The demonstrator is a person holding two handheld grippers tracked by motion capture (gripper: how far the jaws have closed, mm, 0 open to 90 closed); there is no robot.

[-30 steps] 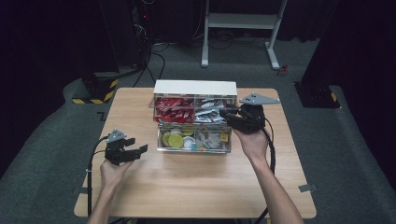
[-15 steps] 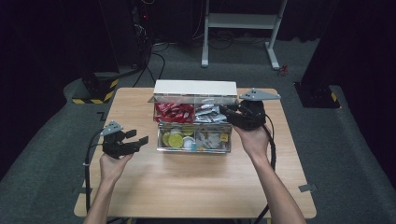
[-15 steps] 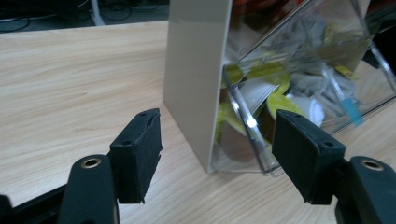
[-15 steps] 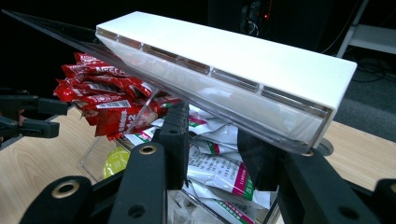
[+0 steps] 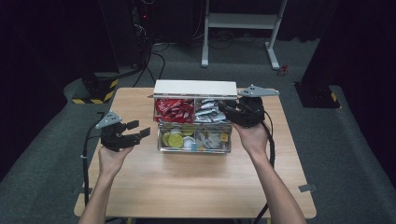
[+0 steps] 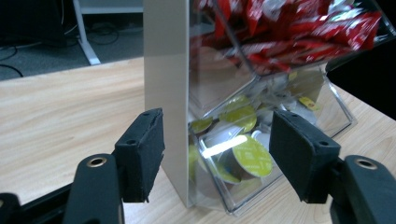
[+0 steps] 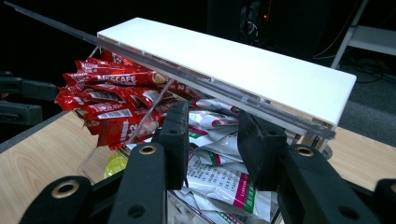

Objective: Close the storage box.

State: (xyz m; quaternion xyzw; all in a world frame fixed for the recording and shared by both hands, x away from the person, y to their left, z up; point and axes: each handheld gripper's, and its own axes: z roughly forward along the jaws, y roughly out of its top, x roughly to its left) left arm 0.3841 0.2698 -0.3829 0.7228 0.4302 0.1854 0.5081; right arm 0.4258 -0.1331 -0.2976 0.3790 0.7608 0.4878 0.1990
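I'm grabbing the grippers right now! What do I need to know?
Left hand-held gripper: open, jaws just closing a little, nothing between them, hanging left of the clear organizer box.
Right hand-held gripper: jaws narrow, over the white-and-green sachets in the back right compartment; can't tell if it grips one.
Red Nescafe sachets sit back left, coffee capsules front left.
Done: nothing taken out yet.
Left: probably lifting a sachet out.
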